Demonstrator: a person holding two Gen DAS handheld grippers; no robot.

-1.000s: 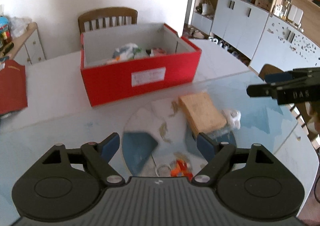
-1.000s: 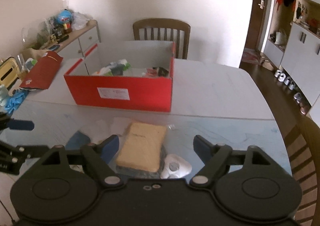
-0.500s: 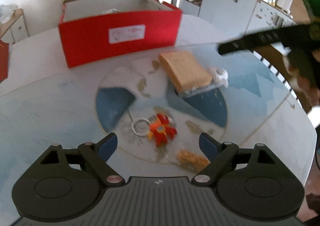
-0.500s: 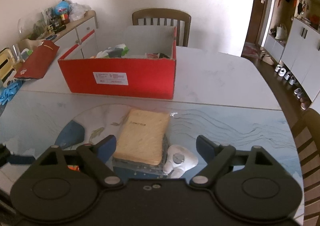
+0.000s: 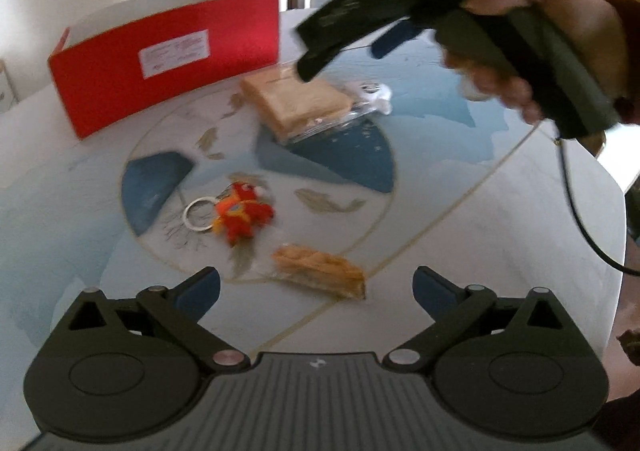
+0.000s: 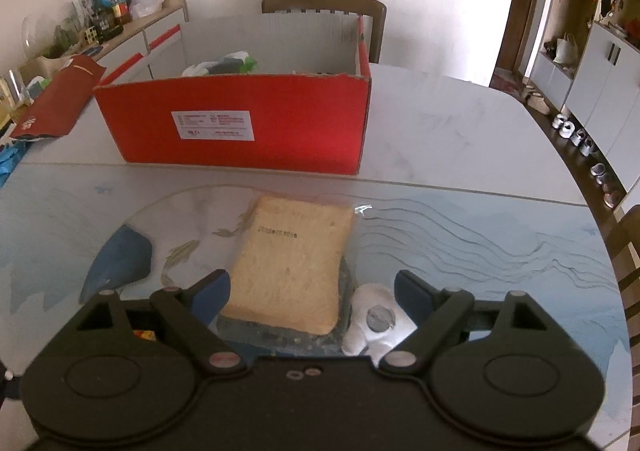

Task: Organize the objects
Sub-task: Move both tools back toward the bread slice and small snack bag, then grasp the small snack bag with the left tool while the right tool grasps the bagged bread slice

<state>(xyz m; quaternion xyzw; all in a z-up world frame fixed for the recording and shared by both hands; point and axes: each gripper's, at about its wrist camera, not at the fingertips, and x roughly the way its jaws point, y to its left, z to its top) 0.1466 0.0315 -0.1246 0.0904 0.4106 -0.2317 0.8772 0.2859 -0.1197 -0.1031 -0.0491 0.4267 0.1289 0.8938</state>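
A red cardboard box (image 6: 248,123) with several items inside stands at the back of the table; it also shows in the left wrist view (image 5: 168,59). A bagged slice of bread (image 6: 292,259) lies just ahead of my open, empty right gripper (image 6: 312,291), with a white plastic piece (image 6: 374,321) beside it. My left gripper (image 5: 316,287) is open and empty above a small wrapped snack (image 5: 320,271). A red and orange keyring toy (image 5: 240,213) lies further ahead. The bread (image 5: 296,103) also shows there, under the right gripper's body (image 5: 400,7).
The table (image 6: 460,155) is white stone with a blue and white patterned mat in front. A red pouch (image 6: 56,103) lies at the left by a cluttered sideboard (image 6: 120,27). A wooden chair (image 6: 324,7) stands behind the box. Cabinets line the right wall.
My left gripper has pulled back and swung left, bringing the keyring toy and the wrapped snack into view. My right gripper has moved forward and lower over the bread. Both stayed open.
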